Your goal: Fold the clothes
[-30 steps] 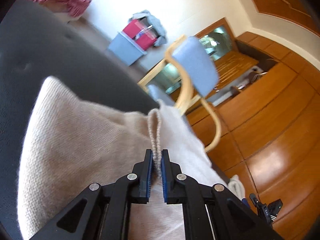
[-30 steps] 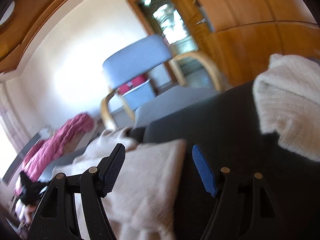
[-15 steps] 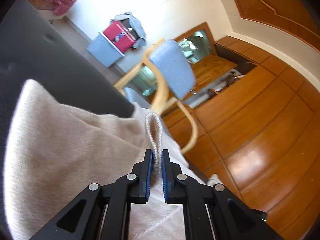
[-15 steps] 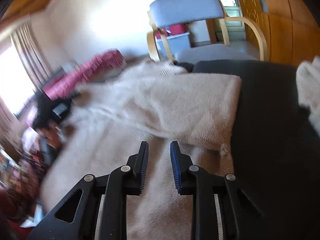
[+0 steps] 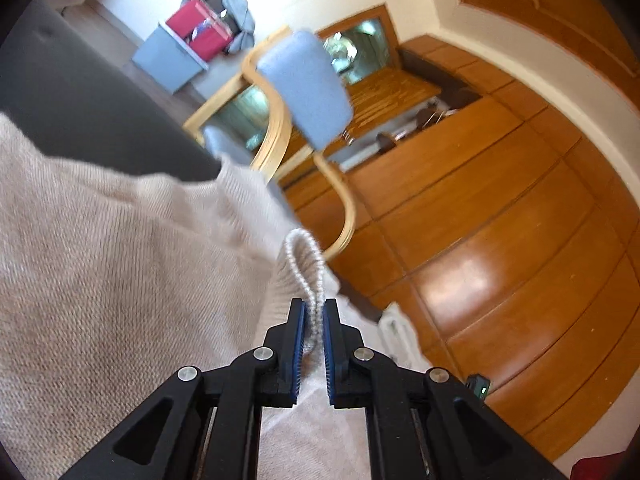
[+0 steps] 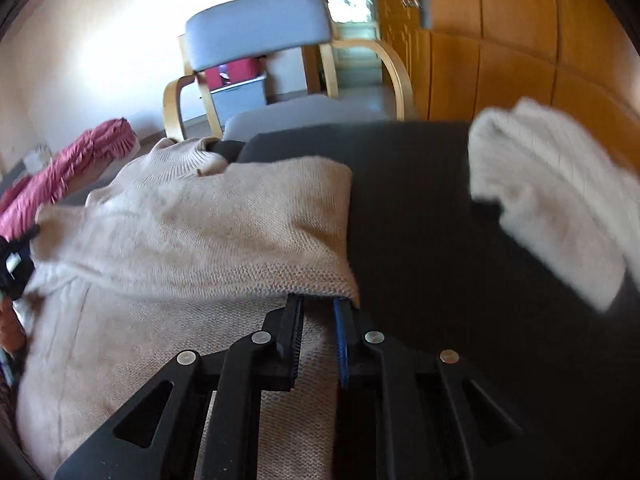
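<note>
A beige knit sweater (image 6: 192, 232) lies on a dark grey cushioned surface (image 6: 424, 216), with one part folded over the body. My left gripper (image 5: 314, 308) is shut on a ribbed edge of the sweater (image 5: 120, 272) and holds it pinched upright. My right gripper (image 6: 318, 304) sits at the folded flap's near edge, its tips tucked under the knit; the jaws stand close together with cloth between them. A white knit garment (image 6: 552, 200) lies bunched at the right of the surface.
A blue-cushioned wooden armchair (image 6: 260, 36) stands just beyond the surface. Wooden cabinet doors (image 6: 512, 40) line the right wall. A pink cloth (image 6: 68, 164) lies at the left. A grey box with red items (image 5: 176, 48) sits by the far wall.
My right gripper went from wide open to nearly closed and moved down onto the sweater's folded edge. My left gripper kept its hold and lifted the ribbed edge.
</note>
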A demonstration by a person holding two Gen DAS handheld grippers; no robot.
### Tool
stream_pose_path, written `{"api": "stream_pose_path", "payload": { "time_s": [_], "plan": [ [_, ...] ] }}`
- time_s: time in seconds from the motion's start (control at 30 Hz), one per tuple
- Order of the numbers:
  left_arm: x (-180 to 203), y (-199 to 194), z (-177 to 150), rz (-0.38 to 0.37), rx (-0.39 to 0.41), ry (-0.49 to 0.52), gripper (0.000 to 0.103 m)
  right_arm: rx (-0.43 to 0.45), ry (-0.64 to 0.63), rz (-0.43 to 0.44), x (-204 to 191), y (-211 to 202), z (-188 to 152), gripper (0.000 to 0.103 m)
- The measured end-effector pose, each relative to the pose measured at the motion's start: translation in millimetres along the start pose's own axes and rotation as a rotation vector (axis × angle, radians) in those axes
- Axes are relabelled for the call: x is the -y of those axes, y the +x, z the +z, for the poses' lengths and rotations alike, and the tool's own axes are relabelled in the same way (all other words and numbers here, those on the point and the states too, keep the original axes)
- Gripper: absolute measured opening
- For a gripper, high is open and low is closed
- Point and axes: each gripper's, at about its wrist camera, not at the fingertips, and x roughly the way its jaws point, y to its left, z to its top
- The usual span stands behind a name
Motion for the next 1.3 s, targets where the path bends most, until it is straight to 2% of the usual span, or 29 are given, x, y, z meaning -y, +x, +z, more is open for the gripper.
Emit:
{"api": "stream_pose_path", "payload": {
  "time_s": [0.13,0.27,0.33,0.4,0.43,0.5,0.57,0.67,0.73,0.83,1.0,1.07,1.17,1.27,1.3],
  "plan": [
    [-3.4,3.5,-0.8,0.019,-0.039,-0.015,0.006,-0.036,0.068,0.062,9.3,3.2,-1.1,0.014],
    [-5.9,5.3,-1.0,0.029,-0.061,-0.028,0.006,-0.106,0.027,0.147,6.3,-7.4,-7.8,0.017],
    [-6.6,4.9,-0.6,0.027,-0.058,-0.033,0.006,-0.141,0.024,0.271,3.4,-20.4,-8.5,0.017],
    [-7.2,4.5,-0.2,0.025,-0.055,-0.038,0.006,-0.126,0.054,0.383,0.5,-32.9,-1.9,0.017],
    [-7.5,4.3,0.0,0.024,-0.053,-0.04,0.006,-0.104,0.06,0.406,-3.4,-36.8,4.9,0.017],
    [-8.2,3.8,0.5,0.022,-0.05,-0.045,0.006,-0.054,0.021,0.364,-16.8,-35.9,19.3,0.017],
    [-8.8,3.4,0.9,0.021,-0.047,-0.05,0.006,-0.032,-0.043,0.282,-34.6,-21.9,32.5,0.017],
    [-9.8,2.8,1.5,0.018,-0.043,-0.057,0.006,-0.09,-0.059,0.229,-53.5,22.6,48.8,0.017],
    [-11.2,2.2,2.3,0.015,-0.037,-0.066,0.006,-0.113,-0.007,0.202,-51.9,51.4,60.4,0.017],
    [-16.6,0.6,4.6,0.004,-0.021,-0.096,0.006,-0.093,0.025,0.132,-50.3,78.1,71.5,0.017],
    [-25.5,-2.0,8.5,-0.013,0.006,-0.147,0.006,-0.025,0.057,0.177,-42.9,86.1,68.9,0.017],
    [-29.0,-3.1,10.1,-0.02,0.017,-0.167,0.006,-0.034,0.106,0.243,-30.7,90.6,70.9,0.017],
    [-34.4,-4.7,12.4,-0.031,0.034,-0.197,0.006,-0.038,0.09,0.285,-32.1,87.0,71.4,0.017],
    [-37.4,-4.7,14.3,-0.03,0.043,-0.215,0.018,-0.043,0.075,0.328,-33.6,83.4,71.9,0.017],
    [-35.0,-2.6,14.3,-0.014,0.037,-0.201,0.019,-0.044,0.069,0.342,-34.1,82.2,72.1,0.019]
  ]
}}
